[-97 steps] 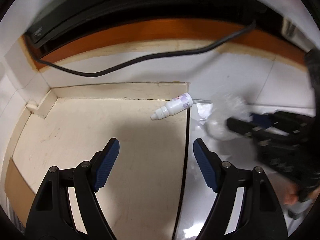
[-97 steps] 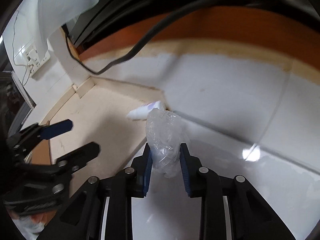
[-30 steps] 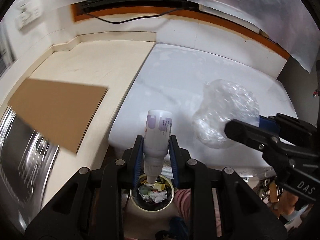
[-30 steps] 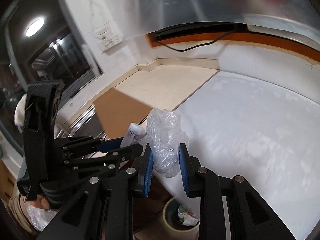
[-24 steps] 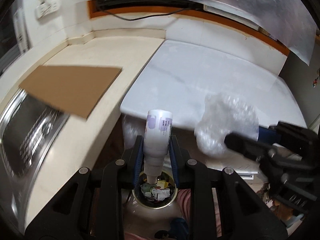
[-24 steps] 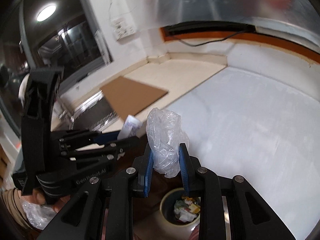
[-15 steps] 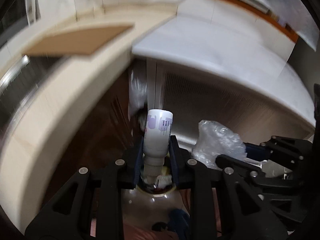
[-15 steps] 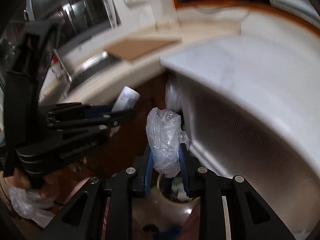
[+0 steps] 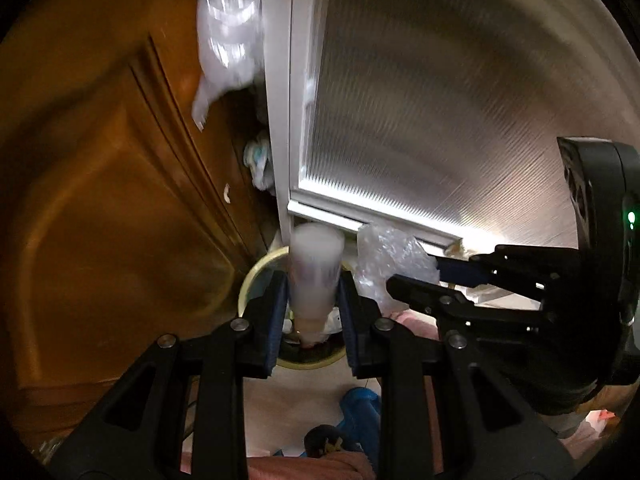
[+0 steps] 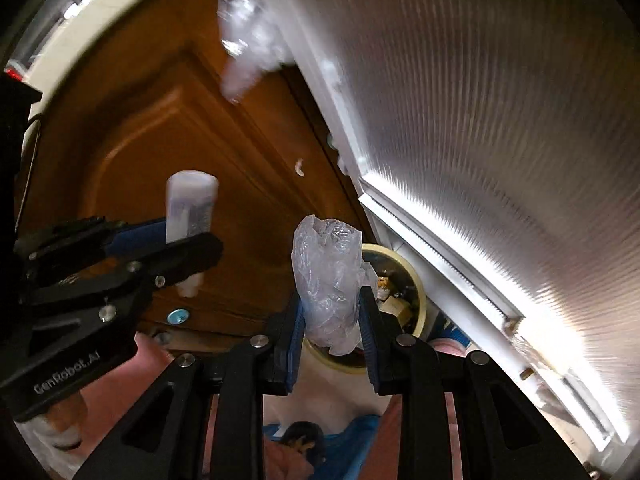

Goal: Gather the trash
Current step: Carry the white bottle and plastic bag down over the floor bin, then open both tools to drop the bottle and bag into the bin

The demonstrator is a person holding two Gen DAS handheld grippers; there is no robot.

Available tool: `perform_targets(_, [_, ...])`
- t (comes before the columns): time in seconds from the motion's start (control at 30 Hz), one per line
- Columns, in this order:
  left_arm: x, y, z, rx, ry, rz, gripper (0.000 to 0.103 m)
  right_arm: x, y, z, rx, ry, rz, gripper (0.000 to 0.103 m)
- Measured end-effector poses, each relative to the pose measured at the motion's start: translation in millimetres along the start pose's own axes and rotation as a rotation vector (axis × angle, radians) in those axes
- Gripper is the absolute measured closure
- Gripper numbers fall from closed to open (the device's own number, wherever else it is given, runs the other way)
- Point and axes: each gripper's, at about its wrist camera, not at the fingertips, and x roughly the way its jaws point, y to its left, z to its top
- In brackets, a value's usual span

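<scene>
left tongs (image 9: pixel 312 312) grip blurred bottle (image 9: pixel 314 272) | right tongs (image 10: pixel 330 332) grip plastic wad (image 10: pixel 328 280) | bin (image 10: pixel 416 292) half-hidden

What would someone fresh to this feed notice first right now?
Probably the small white plastic bottle, pinched nozzle-down in the left claw directly over the round cream-rimmed trash bin on the floor. Beside it, the right claw grips a crumpled clear plastic bag, with the bin just behind it below a ribbed translucent panel.
</scene>
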Motion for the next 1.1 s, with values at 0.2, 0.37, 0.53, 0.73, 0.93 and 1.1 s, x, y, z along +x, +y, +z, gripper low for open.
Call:
perform_targets(0.2, [33,12,2,-0.014,0.052,-0.008,0.080,40,-10,-1,0.030,0.038,-0.004,0.073])
perform_targets(0.37, [48,22,10,-0.024,0.082,0.010,0.036,58,-20,22,0.048,0.040,-0.014,0.065])
perform_targets(0.53, [47,27,9,-0.023,0.084,0.026,0.028,63,-33,26,0.102,0.053,-0.013,0.062])
perform_targets(0.73, [40,29,8,-0.020,0.072,0.024,0.028,56,-36,25,0.091,0.048,-0.033,0.062])
perform_targets(0.93, [30,27,7,-0.034,0.058,0.006,0.028,49,-35,20,0.097,0.050,-0.048,0.062])
perform_targets(1.1, [9,18,5,-0.012,0.030,-0.001,0.028,31,-30,12,0.099,0.045,-0.063,0.062])
